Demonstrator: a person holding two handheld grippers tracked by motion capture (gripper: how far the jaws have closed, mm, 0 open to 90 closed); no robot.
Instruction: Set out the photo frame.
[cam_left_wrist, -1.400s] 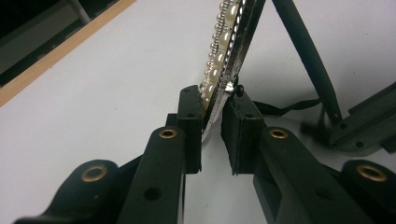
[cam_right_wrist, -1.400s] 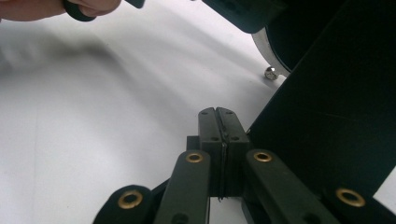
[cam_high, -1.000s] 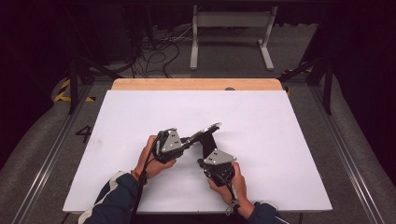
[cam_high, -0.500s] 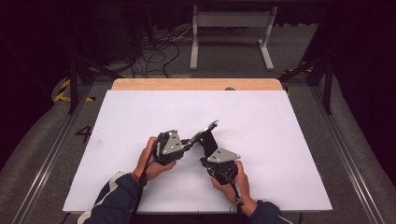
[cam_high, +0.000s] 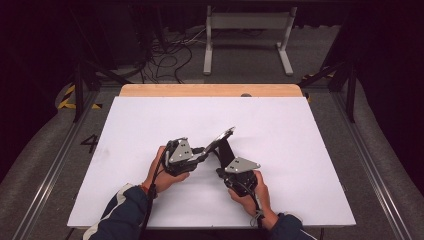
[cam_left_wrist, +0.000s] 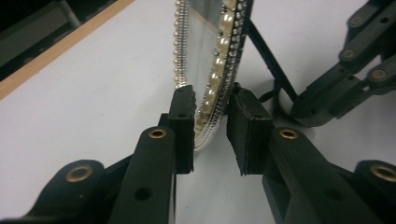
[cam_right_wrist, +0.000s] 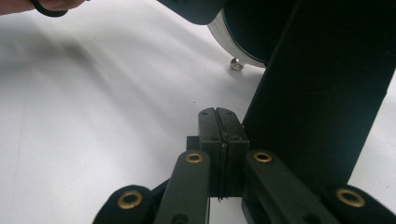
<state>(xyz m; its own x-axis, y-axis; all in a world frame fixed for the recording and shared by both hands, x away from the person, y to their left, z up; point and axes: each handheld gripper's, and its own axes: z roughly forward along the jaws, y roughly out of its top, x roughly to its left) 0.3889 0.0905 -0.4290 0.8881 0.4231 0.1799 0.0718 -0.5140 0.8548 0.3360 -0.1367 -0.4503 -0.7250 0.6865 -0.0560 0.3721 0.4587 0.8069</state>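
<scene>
Pearl-edged, the mirror (cam_left_wrist: 212, 70) stands tilted mid-counter (cam_high: 300, 130) on its black stand (cam_right_wrist: 322, 98). The left gripper (cam_left_wrist: 210, 133) has just been opening, pads off the rim (letting go, probably). The right gripper (cam_right_wrist: 223, 140) is clenched empty beside the stand.

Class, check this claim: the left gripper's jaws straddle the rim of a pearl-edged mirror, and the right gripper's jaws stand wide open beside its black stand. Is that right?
Not quite. The right gripper has its jaws shut together, as the right gripper view shows. The rest holds: the left gripper straddles the pearl-edged mirror rim, beside the black stand.
</scene>
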